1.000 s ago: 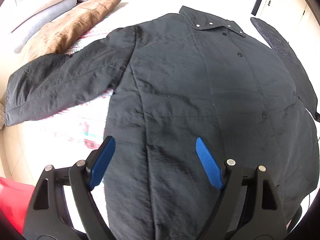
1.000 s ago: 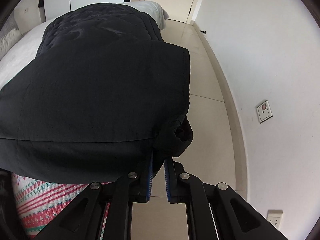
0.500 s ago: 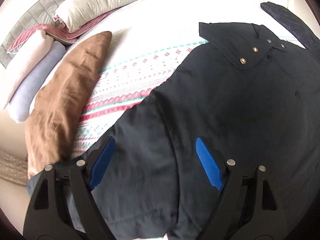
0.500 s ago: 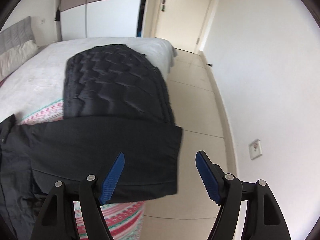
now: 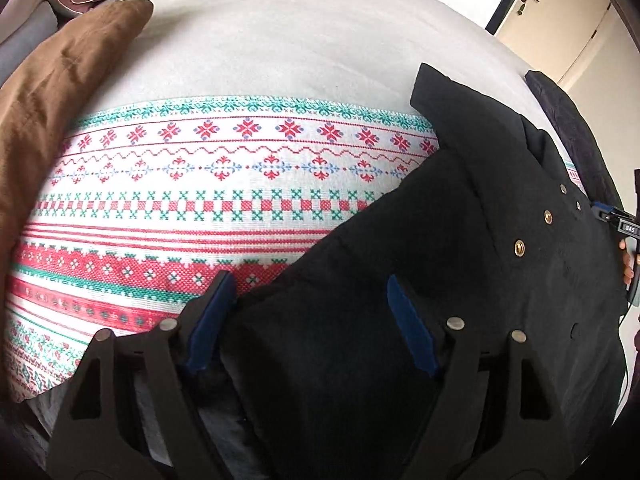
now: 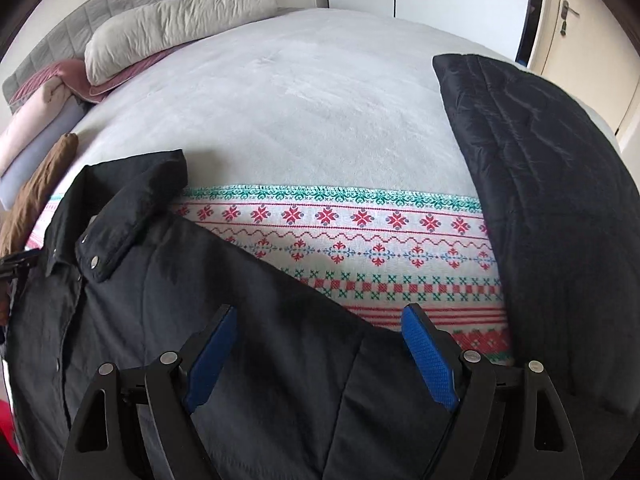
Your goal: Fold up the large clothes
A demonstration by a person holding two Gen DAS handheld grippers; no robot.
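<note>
A black snap-front jacket [image 5: 460, 260] lies flat on the bed, collar toward the headboard. My left gripper [image 5: 308, 312] hovers close over its shoulder and sleeve top on the patterned blanket's side. Its jaws are closing with jacket cloth lying between the blue pads [image 5: 208, 320], which do not press on it. My right gripper [image 6: 320, 344] hangs over the jacket [image 6: 200, 300] at the other shoulder. Its jaws are opening and grip nothing. Each gripper shows at the edge of the other's view, the right gripper [image 5: 616, 224] with a hand behind it.
A red, green and white patterned blanket [image 5: 200, 200] covers the near part of the grey bed [image 6: 320, 100]. A black quilted garment [image 6: 540, 200] lies at the bed's right side. A brown cushion [image 5: 48, 100] and stacked pillows [image 6: 172, 20] lie at the left.
My right gripper let go of the jacket's sleeve end, opened wide and swung from the bed's edge to over the shoulder. My left gripper slid from the jacket's body to its shoulder and came lower.
</note>
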